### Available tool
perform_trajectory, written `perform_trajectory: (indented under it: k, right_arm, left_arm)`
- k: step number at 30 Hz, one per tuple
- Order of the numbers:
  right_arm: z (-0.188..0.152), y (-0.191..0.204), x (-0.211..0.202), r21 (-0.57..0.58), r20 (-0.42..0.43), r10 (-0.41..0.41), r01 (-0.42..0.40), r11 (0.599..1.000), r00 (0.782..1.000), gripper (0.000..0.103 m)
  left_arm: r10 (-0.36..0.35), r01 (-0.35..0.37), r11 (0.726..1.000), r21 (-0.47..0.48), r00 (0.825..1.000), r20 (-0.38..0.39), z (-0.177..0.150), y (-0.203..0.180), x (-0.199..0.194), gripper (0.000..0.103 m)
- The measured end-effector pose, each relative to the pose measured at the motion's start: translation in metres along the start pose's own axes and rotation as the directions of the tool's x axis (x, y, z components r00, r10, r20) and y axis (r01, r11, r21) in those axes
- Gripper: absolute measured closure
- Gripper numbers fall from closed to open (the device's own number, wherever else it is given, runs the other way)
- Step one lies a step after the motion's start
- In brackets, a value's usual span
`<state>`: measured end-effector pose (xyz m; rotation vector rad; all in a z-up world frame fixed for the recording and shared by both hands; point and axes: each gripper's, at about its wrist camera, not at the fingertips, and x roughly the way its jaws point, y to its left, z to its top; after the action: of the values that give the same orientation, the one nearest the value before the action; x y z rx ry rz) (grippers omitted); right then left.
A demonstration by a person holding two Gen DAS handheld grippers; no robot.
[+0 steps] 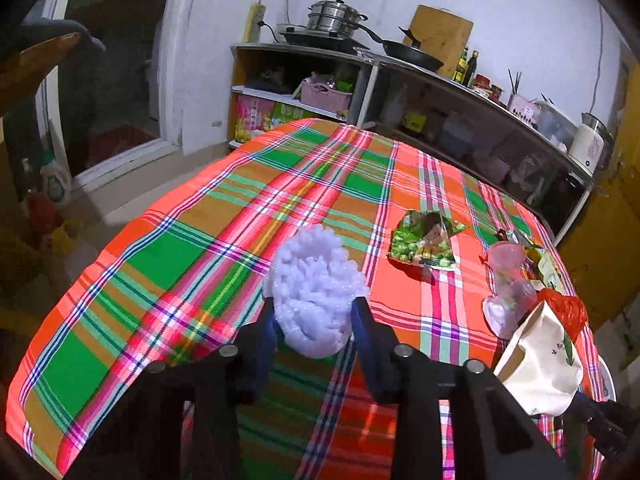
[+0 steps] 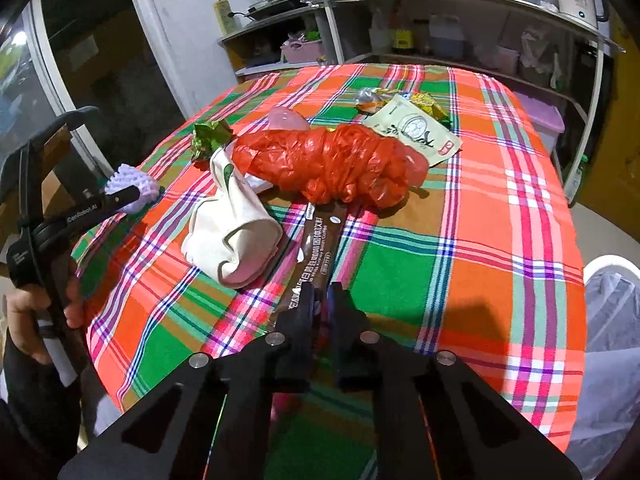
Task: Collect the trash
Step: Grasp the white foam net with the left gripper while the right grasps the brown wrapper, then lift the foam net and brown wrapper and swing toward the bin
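You are working over one table draped in an orange, green and pink plaid cloth [image 2: 500, 208]. Your left gripper [image 1: 314, 304] is pinching one pale lilac foam fruit net [image 1: 316, 288] between its two fingers, the pads pressing its lower sides; in the right wrist view that net sits at about nine o'clock. Your right gripper [image 2: 320, 290] is closing down tight on the near end of one long brown coffee sachet [image 2: 316, 248], which is lying on the cloth and running away toward twelve o'clock.

Ahead of the sachet, one knotted red plastic bag [image 2: 340, 164] is lying at the centre. At ten o'clock from the right gripper, one crushed cream paper cup [image 2: 232, 236] is resting on its side, touching the bag. Beyond the bag, at one o'clock, one cream printed pouch [image 2: 416, 132] is lying flat. One crumpled green foil snack wrapper [image 2: 210, 138] is sitting at eleven o'clock. One white bag-lined bin [image 2: 608, 292] is showing at three o'clock.
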<state>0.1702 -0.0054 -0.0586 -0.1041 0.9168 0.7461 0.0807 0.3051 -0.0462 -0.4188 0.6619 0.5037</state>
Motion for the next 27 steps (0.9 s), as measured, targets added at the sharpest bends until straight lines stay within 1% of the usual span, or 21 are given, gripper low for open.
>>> perform_trajectory:
  k: [1,2,5,10,18,23,25,27]
  right_arm:
    - [-0.001,-0.002,-0.001,0.005,0.0,-0.001,0.001,1.0,1.0,0.098]
    - [-0.002,-0.003,-0.002,0.01,0.001,-0.001,0.001,1.0,1.0,0.098]
    - [-0.004,-0.007,-0.007,0.025,0.004,0.008,-0.008,1.0,1.0,0.098]
    - [-0.013,-0.008,-0.023,0.035,0.022,0.011,-0.011,0.999,1.0,0.098]
    - [-0.029,-0.015,-0.054,0.057,0.06,0.01,-0.014,0.998,0.998,0.098]
    - [-0.028,-0.016,-0.063,0.071,0.074,0.063,-0.068,0.995,0.995,0.098]
    - [-0.025,-0.012,-0.062,0.073,0.077,0.058,-0.063,0.995,0.995,0.094]
    - [-0.019,-0.006,-0.057,0.063,0.083,0.056,-0.061,0.996,0.995,0.076]
  left_arm:
    - [0.003,-0.003,1.0,0.007,1.0,0.005,-0.001,-0.001,-0.001,0.074]
    - [0.003,-0.004,1.0,0.013,1.0,0.01,-0.002,-0.002,-0.004,0.076]
    - [-0.006,0.006,1.0,0.018,1.0,0.021,-0.006,-0.005,-0.013,0.078]
    - [-0.022,0.02,0.999,0.042,0.999,0.043,-0.015,-0.015,-0.033,0.078]
    - [-0.086,0.079,0.992,0.095,0.994,0.072,-0.028,-0.045,-0.073,0.078]
    - [-0.114,0.104,0.987,0.122,0.99,0.081,-0.034,-0.06,-0.09,0.078]
    - [-0.124,0.113,0.986,0.125,0.989,0.083,-0.036,-0.062,-0.095,0.078]
    - [-0.129,0.118,0.985,0.127,0.988,0.084,-0.036,-0.063,-0.097,0.078]
